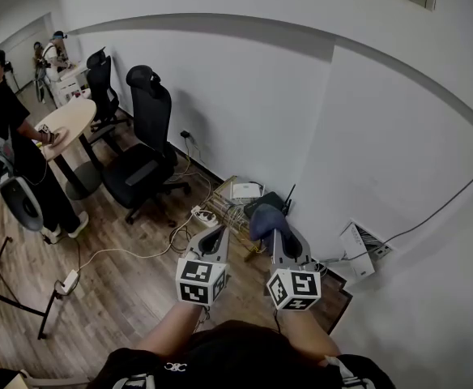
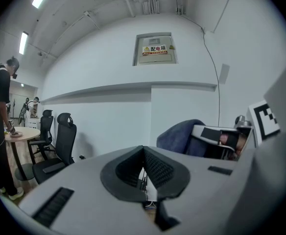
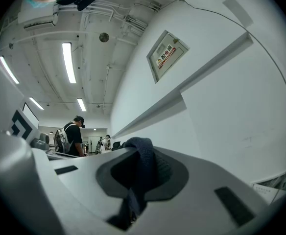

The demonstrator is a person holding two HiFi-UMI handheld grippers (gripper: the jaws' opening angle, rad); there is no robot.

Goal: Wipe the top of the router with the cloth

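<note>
Right tool is clamped on the dark blue cloth, held in the air near the white router by the wall. Left tool, just beside it, has its jaws closed together on nothing.

well above the jaws of the left gripper, a yellow label on the grey wall panel reads "配电箱"; the red line beneath is too small to read.
</note>
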